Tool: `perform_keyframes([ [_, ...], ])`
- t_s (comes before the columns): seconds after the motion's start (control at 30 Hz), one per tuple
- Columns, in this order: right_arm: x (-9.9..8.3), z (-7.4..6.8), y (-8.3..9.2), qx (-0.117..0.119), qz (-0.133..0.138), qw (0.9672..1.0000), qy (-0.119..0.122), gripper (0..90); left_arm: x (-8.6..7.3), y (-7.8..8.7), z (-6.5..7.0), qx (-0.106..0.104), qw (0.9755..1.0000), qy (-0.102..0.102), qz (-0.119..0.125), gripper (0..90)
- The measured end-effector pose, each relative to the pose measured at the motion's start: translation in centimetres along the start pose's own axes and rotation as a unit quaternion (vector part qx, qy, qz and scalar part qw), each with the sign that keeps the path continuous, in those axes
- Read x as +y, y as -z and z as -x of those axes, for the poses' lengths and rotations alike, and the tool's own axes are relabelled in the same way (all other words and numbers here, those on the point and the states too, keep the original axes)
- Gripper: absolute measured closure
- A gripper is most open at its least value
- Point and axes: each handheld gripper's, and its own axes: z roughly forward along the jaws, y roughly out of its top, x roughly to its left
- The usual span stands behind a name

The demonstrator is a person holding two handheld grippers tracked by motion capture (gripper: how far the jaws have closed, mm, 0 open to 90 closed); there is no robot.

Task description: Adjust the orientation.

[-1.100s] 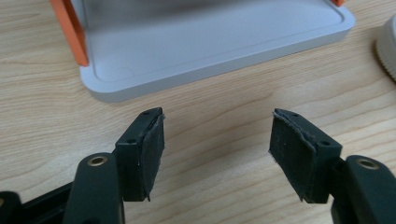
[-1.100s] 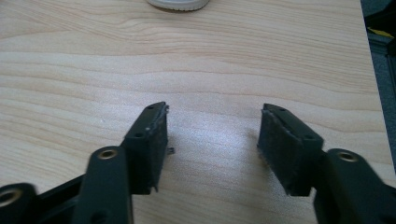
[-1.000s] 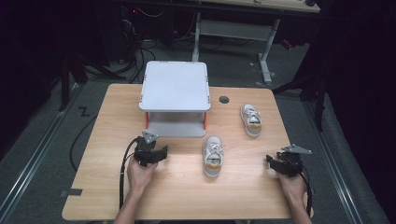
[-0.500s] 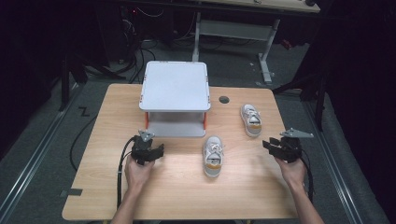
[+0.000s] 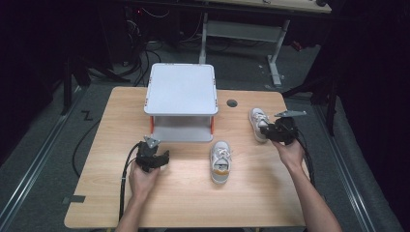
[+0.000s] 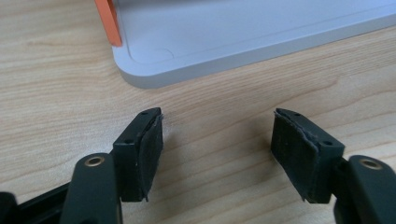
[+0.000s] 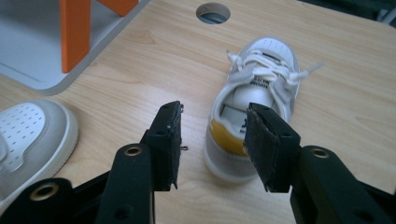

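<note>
Two shoes: one white shoe [image 5: 259,123] is seen near the table's [image 5: 96,203] right edge in the high view, a second shoe [image 5: 221,162] near the table's middle, toe toward the front edge.
Right gripper [image 5: 267,132]: held just beside the heel of the shoe near the right edge; its jaws are apart with nothing pressed between them, and have just been opening a little.
Right gripper view: the yellow heel tab and laces of that shoe [image 7: 254,105] are shown, and a round hole [image 7: 213,12] in the table beyond it.
Left gripper [image 5: 162,159]: held over bare wood in front of the grey stand [image 5: 181,101]; jaws apart and empty.
Left gripper view: the stand's base plate and an orange leg [image 6: 108,21] are shown close up.
Writing: dark print on the shoe's tongue is too small to be read.
</note>
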Motion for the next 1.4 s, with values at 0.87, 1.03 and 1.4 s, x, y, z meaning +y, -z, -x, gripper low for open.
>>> perform_keyframes([
  [0.87,2.1,-0.2,-7.1,0.001,-0.110,0.9939,0.001,74.9,0.0,0.0,0.0,-0.001,1.0000,0.004,0.000,33.4],
  [1.03,2.0,-0.3,-7.4,0.000,-0.099,0.9951,-0.004,78.7,0.0,0.0,0.0,-0.001,1.0000,0.004,0.000,33.4],
  [1.4,2.0,0.6,-5.8,0.009,-0.067,0.9975,-0.021,81.5,0.0,0.0,0.0,-0.002,1.0000,0.004,0.000,33.2],
])
